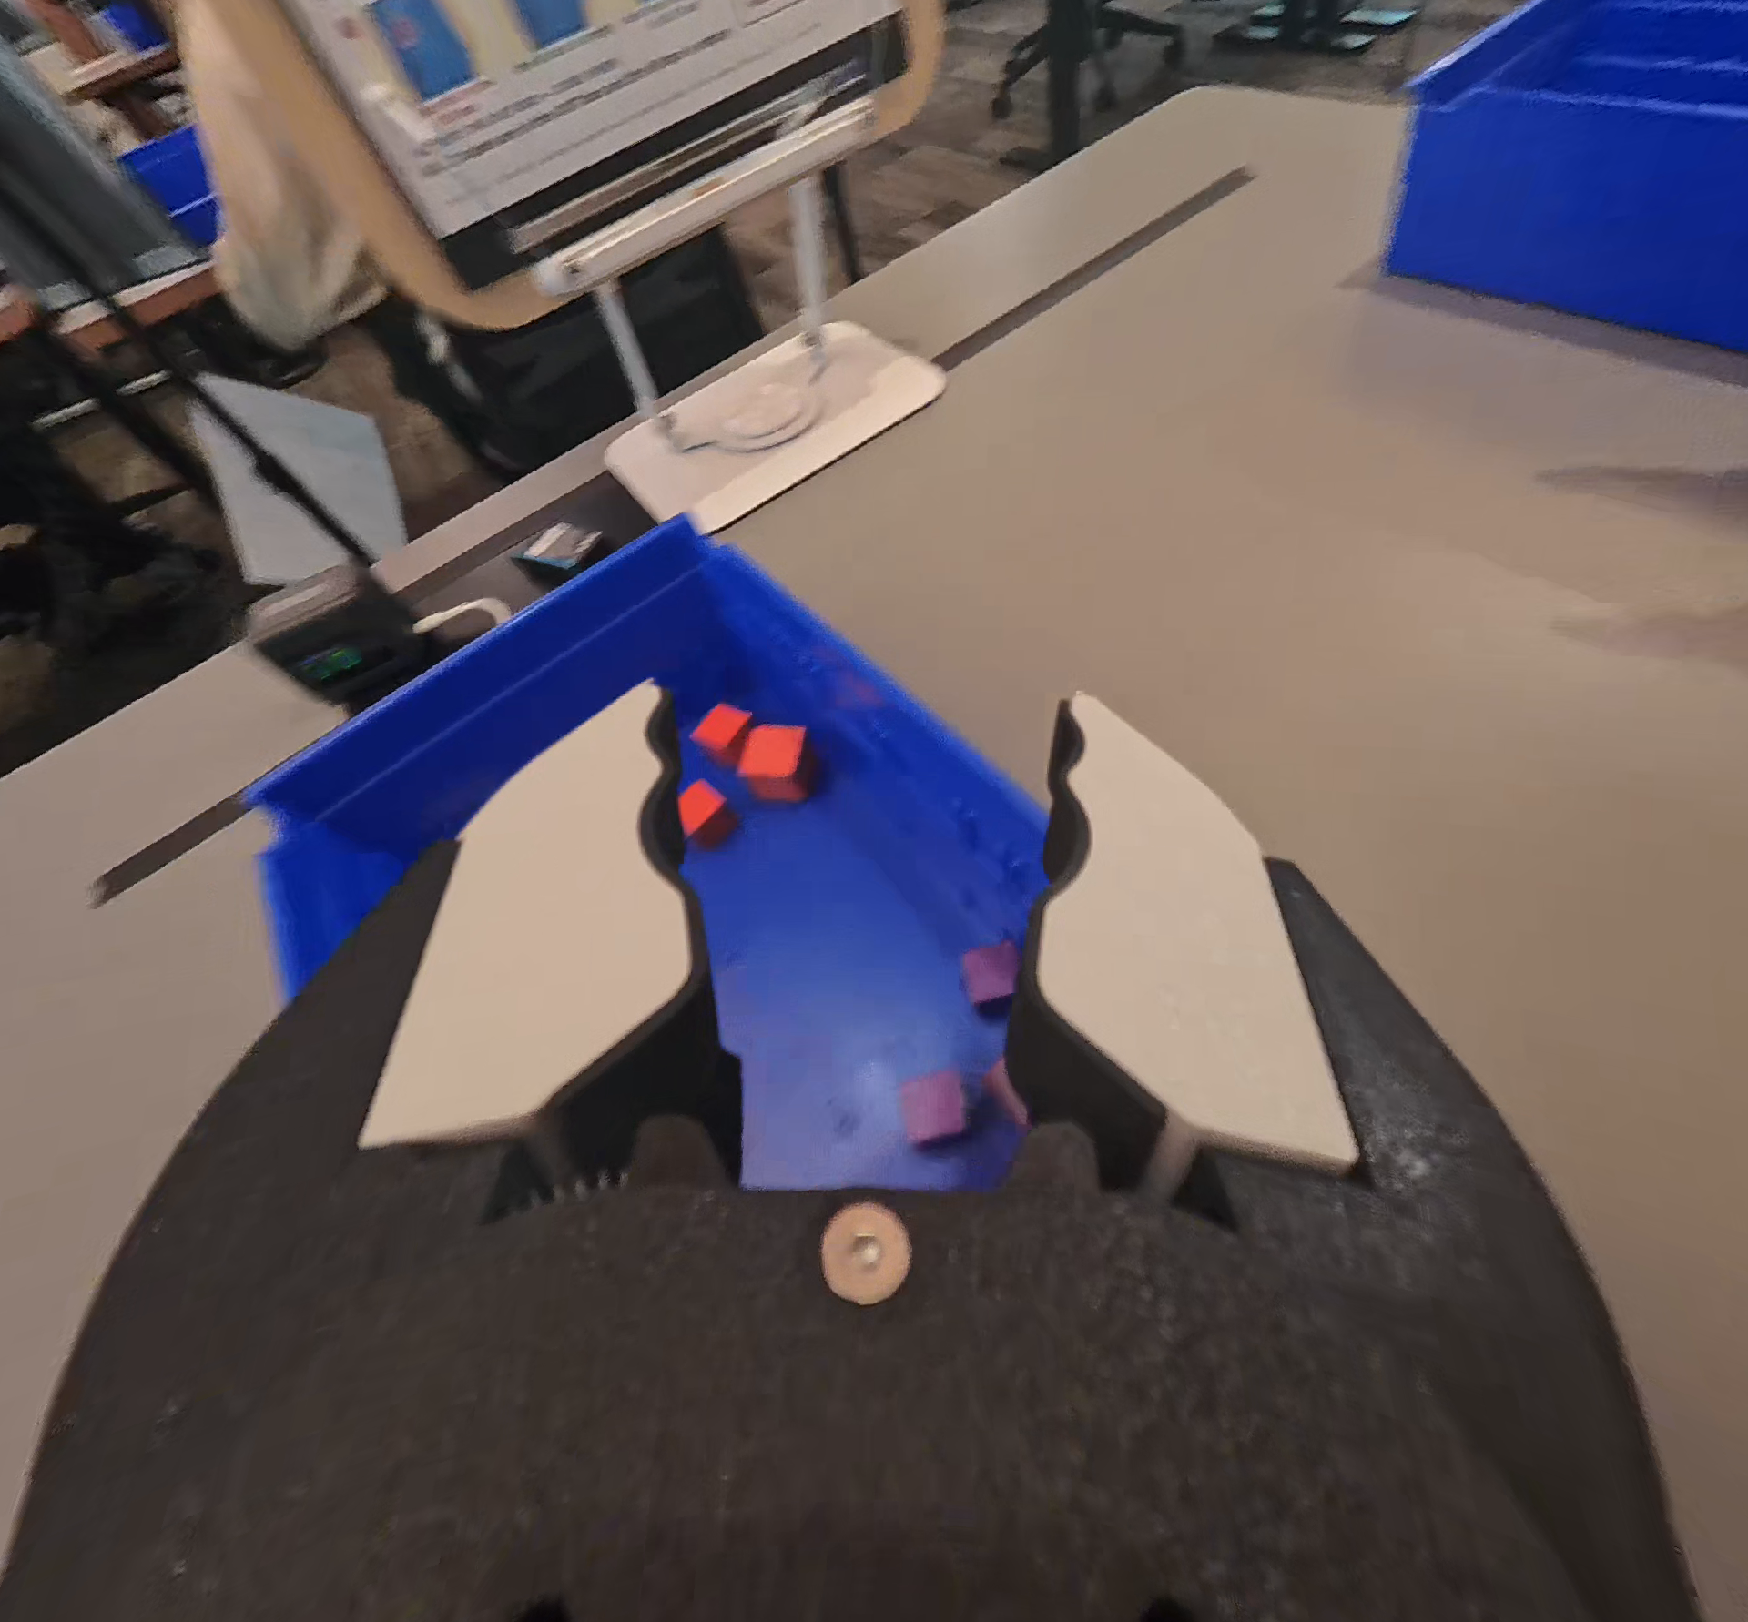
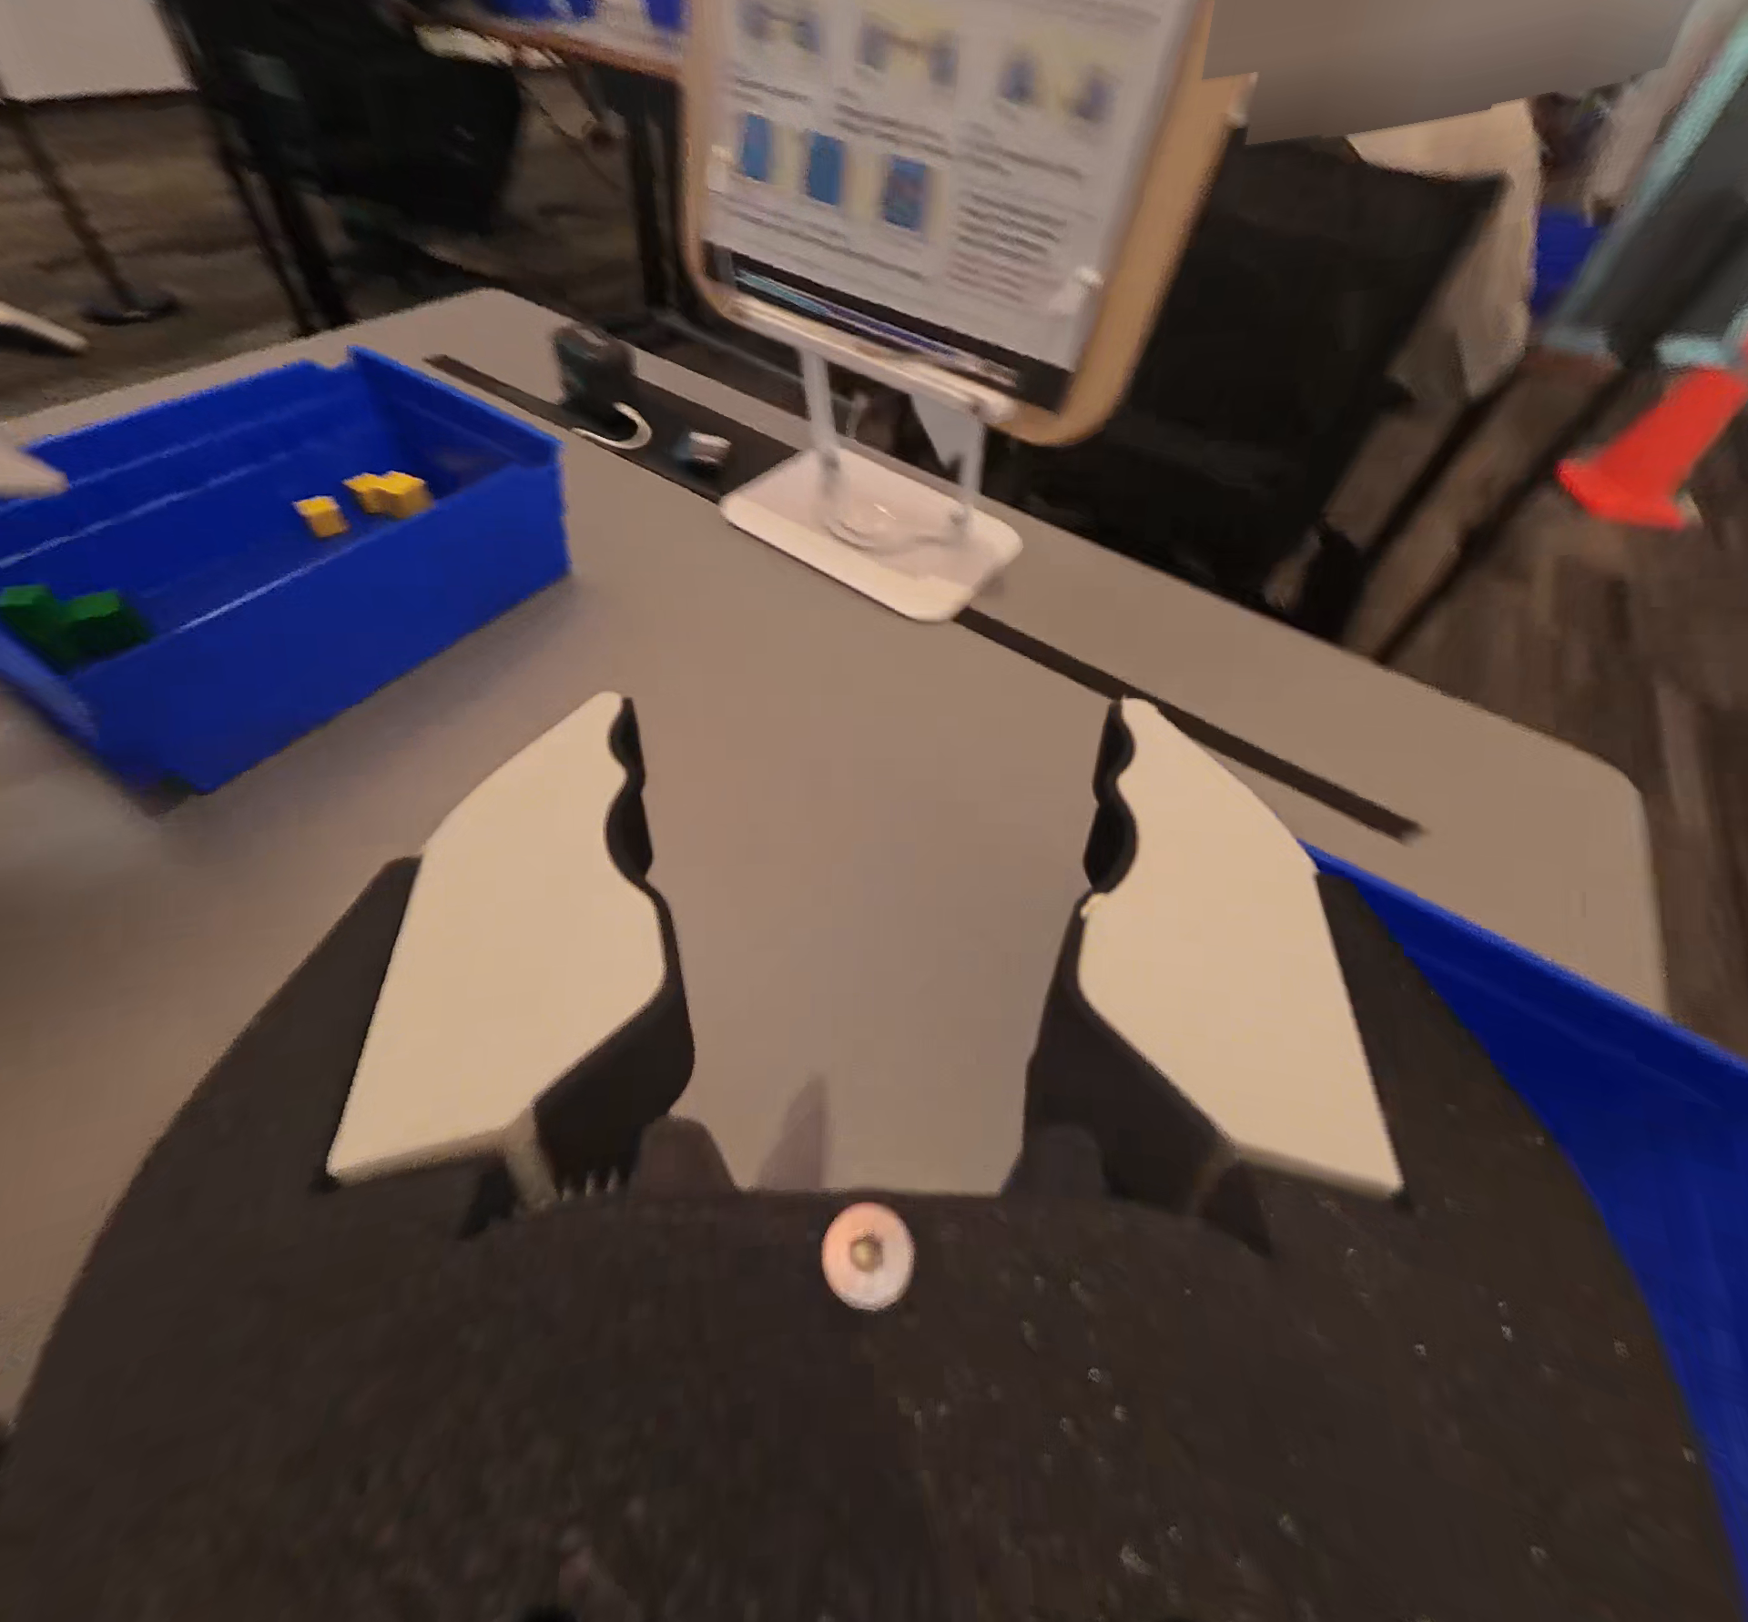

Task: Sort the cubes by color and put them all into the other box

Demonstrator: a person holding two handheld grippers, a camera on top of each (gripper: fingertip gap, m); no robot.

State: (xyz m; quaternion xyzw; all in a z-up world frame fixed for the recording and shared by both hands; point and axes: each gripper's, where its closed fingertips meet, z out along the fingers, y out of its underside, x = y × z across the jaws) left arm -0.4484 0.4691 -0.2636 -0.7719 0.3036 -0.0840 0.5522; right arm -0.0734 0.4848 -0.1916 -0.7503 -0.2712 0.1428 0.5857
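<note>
In the left wrist view my left gripper (image 1: pixel 863 707) is open and empty, hovering over a blue box (image 1: pixel 454 725) on the grey table. Inside it lie three red cubes (image 1: pixel 771 759) at the far end and purple cubes (image 1: pixel 932 1104) nearer, partly hidden by my right finger. A second blue box (image 1: pixel 1561 186) stands at the far right. In the right wrist view my right gripper (image 2: pixel 870 707) is open and empty above bare table. A blue box (image 2: pixel 312 678) at the left holds yellow cubes (image 2: pixel 388 494) and green cubes (image 2: pixel 76 621). Another blue box's rim (image 2: pixel 1561 1075) shows at the lower right.
A printed sheet in a wooden frame on a white stand (image 2: pixel 880 536) sits at the table's far edge; it also shows in the left wrist view (image 1: pixel 776 423). A dark seam (image 2: pixel 1182 725) crosses the table. Small devices and a cable (image 2: pixel 605 404) lie beyond the box. Chairs stand behind.
</note>
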